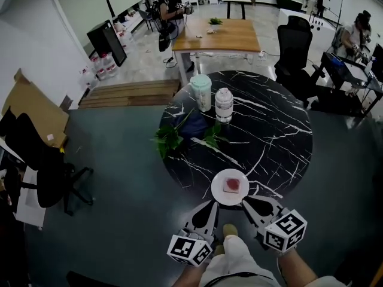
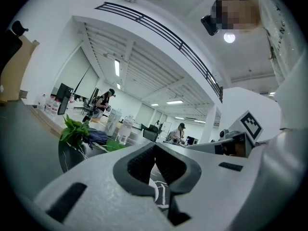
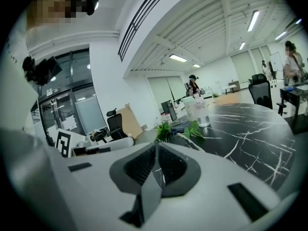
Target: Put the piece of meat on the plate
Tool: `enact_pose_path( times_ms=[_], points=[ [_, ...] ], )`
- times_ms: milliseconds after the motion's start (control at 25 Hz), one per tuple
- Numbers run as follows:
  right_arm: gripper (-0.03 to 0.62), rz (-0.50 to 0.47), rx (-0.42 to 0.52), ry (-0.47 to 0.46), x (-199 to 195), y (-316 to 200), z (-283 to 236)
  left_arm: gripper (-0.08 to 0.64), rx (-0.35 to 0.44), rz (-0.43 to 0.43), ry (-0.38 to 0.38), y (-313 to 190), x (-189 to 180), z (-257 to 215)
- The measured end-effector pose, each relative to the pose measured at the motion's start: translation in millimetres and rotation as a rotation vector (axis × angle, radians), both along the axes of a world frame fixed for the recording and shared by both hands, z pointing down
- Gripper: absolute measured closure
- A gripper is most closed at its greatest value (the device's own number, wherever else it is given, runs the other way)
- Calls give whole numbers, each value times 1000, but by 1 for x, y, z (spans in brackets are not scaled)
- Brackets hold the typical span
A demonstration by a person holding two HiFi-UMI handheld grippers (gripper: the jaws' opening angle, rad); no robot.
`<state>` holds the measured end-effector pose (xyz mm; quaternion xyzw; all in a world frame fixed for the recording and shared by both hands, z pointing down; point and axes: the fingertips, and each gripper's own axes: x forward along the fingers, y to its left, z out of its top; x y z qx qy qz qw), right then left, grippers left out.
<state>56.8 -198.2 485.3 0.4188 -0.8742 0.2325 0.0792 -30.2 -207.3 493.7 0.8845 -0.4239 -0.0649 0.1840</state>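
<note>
A pink piece of meat (image 1: pixel 231 186) lies on a small white plate (image 1: pixel 219 194) at the near edge of the round black marble table (image 1: pixel 269 136). Both grippers hover just short of the plate, near the person's body. My left gripper (image 1: pixel 213 204) is at the plate's lower left, jaws together and empty. To the plate's lower right, my right gripper (image 1: pixel 246 202) is likewise closed with nothing in it. In the left gripper view the left gripper (image 2: pixel 155 153) has its pads meeting. The right gripper (image 3: pixel 156 150) shows the same in its own view. Plate and meat are hidden in both gripper views.
On the table's far left stand a pale green cup (image 1: pixel 201 92) and a clear jar (image 1: pixel 224 104), with a leafy plant (image 1: pixel 170 137) and a blue cloth (image 1: pixel 192 126) beside them. Black office chairs (image 1: pixel 297 46) and a wooden table (image 1: pixel 221 36) stand beyond. People work in the background.
</note>
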Motion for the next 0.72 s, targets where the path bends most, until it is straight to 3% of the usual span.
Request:
enact_pose_path(
  times_ms=[360, 720],
  points=[
    [580, 12, 105, -21, -11, 24, -52, 551, 76, 48, 26, 8, 9, -39],
    [581, 33, 127, -17, -7, 29, -58, 551, 87, 70, 26, 10, 15, -43]
  ],
)
